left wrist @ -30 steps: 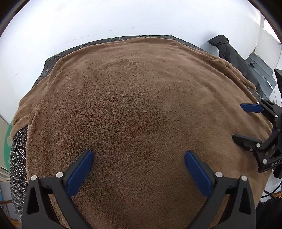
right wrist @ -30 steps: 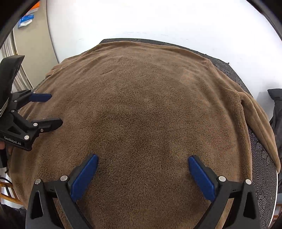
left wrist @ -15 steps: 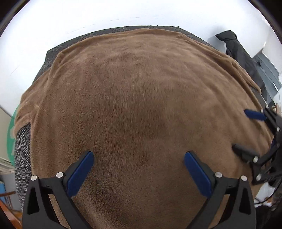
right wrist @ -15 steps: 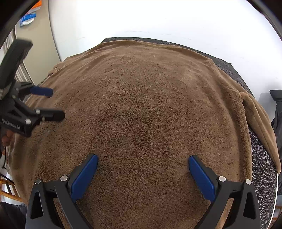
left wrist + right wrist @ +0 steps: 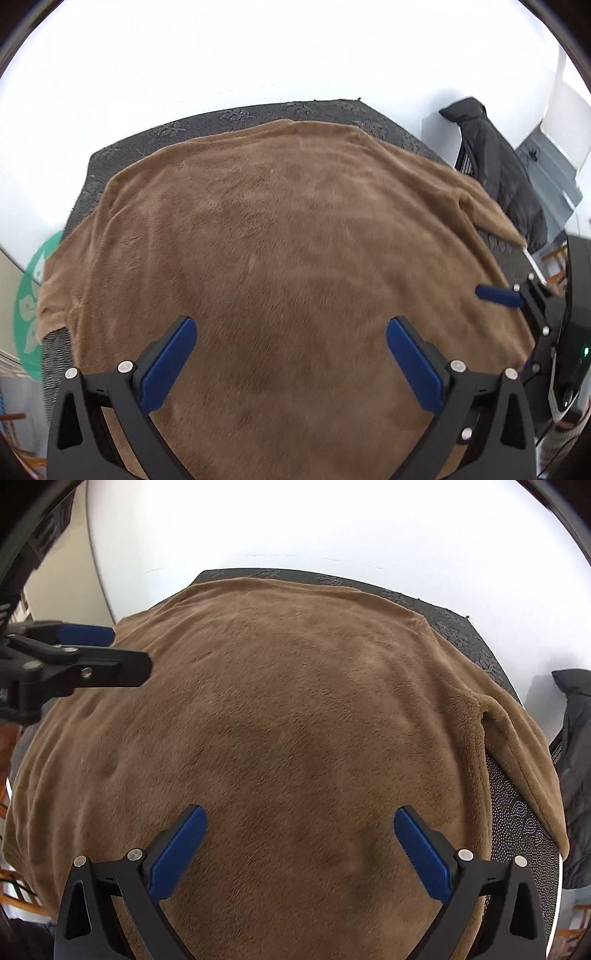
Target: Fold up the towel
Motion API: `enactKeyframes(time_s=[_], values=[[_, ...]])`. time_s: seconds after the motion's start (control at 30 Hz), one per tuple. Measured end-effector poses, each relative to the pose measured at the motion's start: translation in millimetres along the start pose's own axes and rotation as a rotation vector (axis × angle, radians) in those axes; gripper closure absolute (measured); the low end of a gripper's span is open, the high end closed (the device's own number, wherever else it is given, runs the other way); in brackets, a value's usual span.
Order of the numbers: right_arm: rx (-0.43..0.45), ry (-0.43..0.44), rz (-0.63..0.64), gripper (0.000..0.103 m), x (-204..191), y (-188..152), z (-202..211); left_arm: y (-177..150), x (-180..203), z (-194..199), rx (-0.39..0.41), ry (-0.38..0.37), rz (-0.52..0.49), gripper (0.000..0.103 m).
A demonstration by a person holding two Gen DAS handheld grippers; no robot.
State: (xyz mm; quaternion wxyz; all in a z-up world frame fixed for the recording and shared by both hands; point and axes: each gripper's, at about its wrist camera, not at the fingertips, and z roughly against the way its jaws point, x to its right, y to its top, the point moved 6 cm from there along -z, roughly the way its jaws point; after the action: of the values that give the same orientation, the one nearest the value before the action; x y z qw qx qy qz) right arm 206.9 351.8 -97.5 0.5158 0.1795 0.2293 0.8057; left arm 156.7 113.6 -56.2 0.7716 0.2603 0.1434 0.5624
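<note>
White walls are framing a dark tabletop (image 5: 229, 118) where the brown towel (image 5: 280, 251) is lying spread flat, the left gripper (image 5: 291, 350) hovering wide above it. From the right wrist, the right gripper (image 5: 299, 834) is hovering equally wide over the towel's near part; any fold will be needing both pinching matching corners evenly.

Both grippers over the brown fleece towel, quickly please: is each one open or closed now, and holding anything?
Left gripper: open, holding nothing, above the brown fleece towel.
Right gripper: open, holding nothing, above the same towel.
</note>
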Motion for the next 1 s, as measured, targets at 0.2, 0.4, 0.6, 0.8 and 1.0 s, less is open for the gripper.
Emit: enactKeyframes(time_s=[0.2, 0.4, 0.6, 0.8, 1.0], values=[[-0.012, 0.009, -0.007, 0.0, 5, -8, -6, -7, -20, -60, -0.088, 0.109, 0.052, 0.0], [-0.015, 0.025, -0.005, 0.0, 5, -20, -6, -22, -30, -69, -0.045, 0.104, 0.058, 0.0], [0.016, -0.012, -0.069, 0.0, 4, -22, -5, -20, -31, -71, -0.012, 0.114, 0.074, 0.0], [0.062, 0.058, -0.107, 0.0, 17, -29, 4, -19, -32, -73, -0.002, 0.12, 0.077, 0.0], [0.17, 0.12, -0.357, 0.0, 91, -30, 34, -21, -31, -72, -0.002, 0.125, 0.075, 0.0]])
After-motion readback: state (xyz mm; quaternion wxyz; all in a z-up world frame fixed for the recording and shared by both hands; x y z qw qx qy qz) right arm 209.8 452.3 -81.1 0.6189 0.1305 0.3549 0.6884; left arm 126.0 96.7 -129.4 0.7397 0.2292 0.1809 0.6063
